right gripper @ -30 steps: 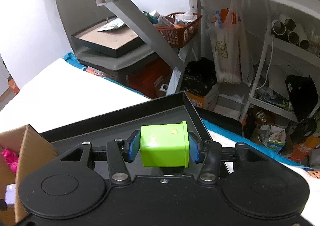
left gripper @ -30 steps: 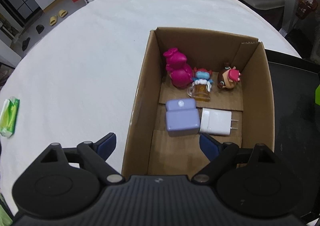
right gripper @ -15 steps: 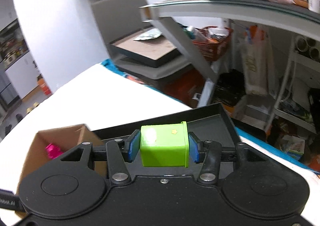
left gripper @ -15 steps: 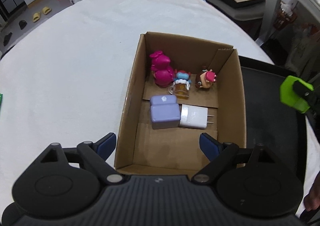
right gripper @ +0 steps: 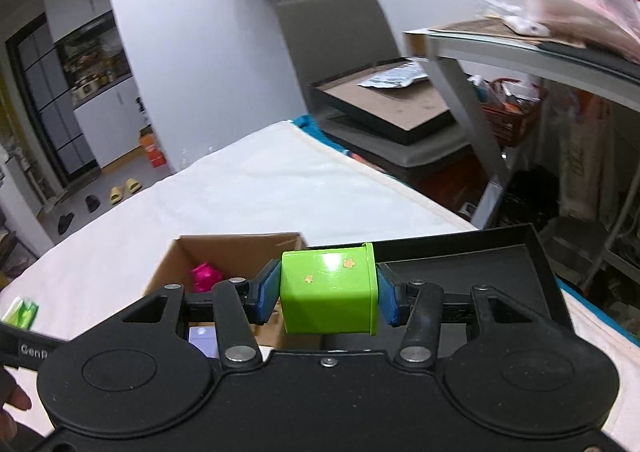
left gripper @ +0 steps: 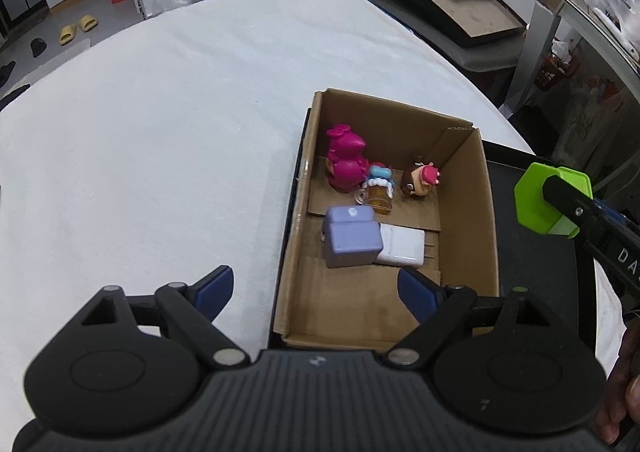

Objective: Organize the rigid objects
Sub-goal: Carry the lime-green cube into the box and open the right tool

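Clamping green block [right gripper: 328, 292] – right gripper [right gripper: 327, 294], pads on both sides, held in the air beside box [left gripper: 490, 220] | left gripper [left gripper: 316, 288] – jaws apart, just narrowed slightly, empty, above box's near edge

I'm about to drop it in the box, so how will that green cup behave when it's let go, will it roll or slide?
The green cup looks like stiff, glossy plastic, so probably light and somewhat slippery. It lies on its side in the right gripper, and its flattish sides likely stop rolling. In the cardboard box it may slide or tip toward the toys.
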The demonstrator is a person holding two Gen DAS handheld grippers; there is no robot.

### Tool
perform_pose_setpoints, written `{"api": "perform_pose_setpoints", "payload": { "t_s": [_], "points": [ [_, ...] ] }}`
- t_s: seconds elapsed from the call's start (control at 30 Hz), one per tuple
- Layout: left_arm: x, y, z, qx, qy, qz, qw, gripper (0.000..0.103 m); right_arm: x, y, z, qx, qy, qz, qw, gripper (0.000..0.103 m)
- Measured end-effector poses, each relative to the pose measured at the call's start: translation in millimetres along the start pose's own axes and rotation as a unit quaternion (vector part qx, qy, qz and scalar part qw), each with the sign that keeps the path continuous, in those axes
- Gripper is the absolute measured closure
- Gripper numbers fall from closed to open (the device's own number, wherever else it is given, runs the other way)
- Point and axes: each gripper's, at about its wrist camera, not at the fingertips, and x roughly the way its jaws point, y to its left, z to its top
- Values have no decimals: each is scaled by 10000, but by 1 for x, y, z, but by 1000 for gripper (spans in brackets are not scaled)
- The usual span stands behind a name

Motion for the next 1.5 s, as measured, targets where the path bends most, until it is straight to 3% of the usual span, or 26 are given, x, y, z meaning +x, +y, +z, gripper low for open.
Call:
{"api": "perform_pose_setpoints", "payload": {
  "t_s": [0.17, 0.4, 0.6, 0.97, 1.37, 1.5],
  "points": [
    [7, 9, -2, -76, -42, -84, 9999, 21, 2, 17, -2, -189, 70, 87, 9998, 55],
    [26, 17, -6, -180, 142, -223, 9995, 68, 10, 38, -7, -530, 240, 213, 9981, 55],
    [36, 17, -11, 60, 179, -116, 9998, 90, 16, 62, -10, -1020, 371, 308, 9936, 54],
    [39, 28, -11, 129, 190, -342, 9992, 93, 33, 89, -16, -1581, 657, 291, 9848, 54],
    [42, 36, -8, 17, 260, -559, 9981, 92, 52, 112, -36, -2228, 1421, 334, 9639, 54],
    [42, 37, -8, 11, 270, -574, 9980, 92, 62, 117, -42, -2134, 1690, 269, 9619, 54]
  ]
}}
